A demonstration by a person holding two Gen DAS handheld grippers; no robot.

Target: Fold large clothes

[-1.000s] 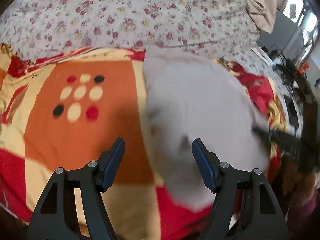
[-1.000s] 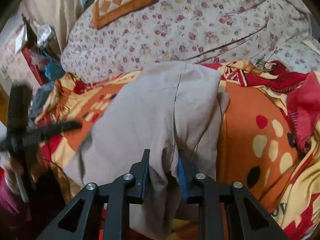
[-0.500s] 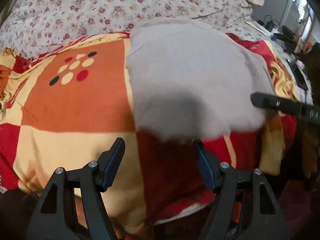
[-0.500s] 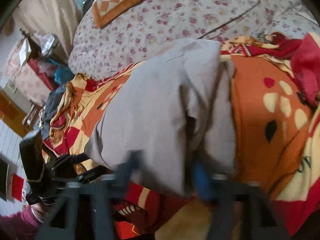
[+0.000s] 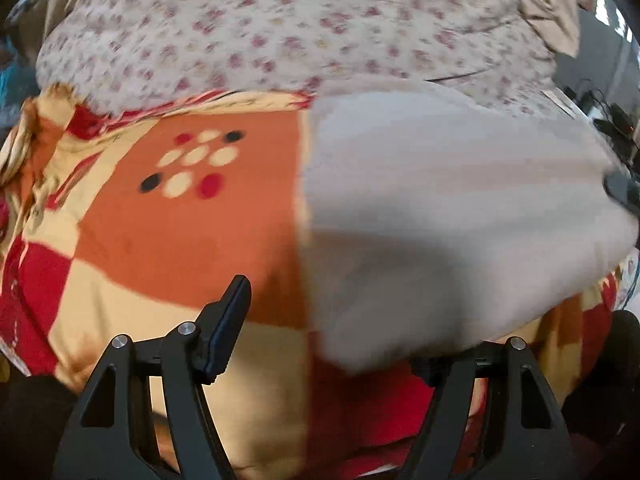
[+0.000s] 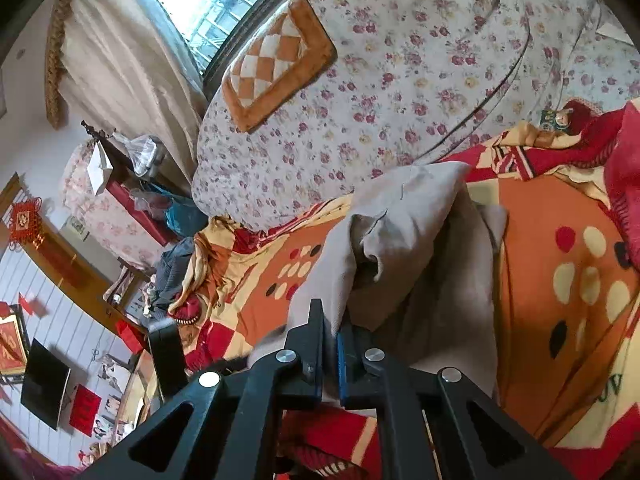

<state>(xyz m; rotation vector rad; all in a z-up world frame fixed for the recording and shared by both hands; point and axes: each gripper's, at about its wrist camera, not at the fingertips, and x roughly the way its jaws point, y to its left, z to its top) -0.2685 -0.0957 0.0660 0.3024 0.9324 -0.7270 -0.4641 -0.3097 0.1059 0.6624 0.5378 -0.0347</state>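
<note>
Grey garment [image 6: 404, 248] lies on the orange, red and cream blanket [image 5: 168, 240] spread over the bed, with the floral quilt [image 6: 400, 80] beyond. Right tongs [image 6: 330, 342] have just clenched on its near edge, lifting a fold. Left tongs [image 5: 328, 320] stand released above the blanket, their right finger hidden under the cloth.

The grey garment [image 6: 404, 240] lies part-folded on the orange, red and cream blanket [image 6: 560, 280] on the bed, its near edge lifted off the blanket, one upper layer buckled into a loose, rumpled flap.
</note>
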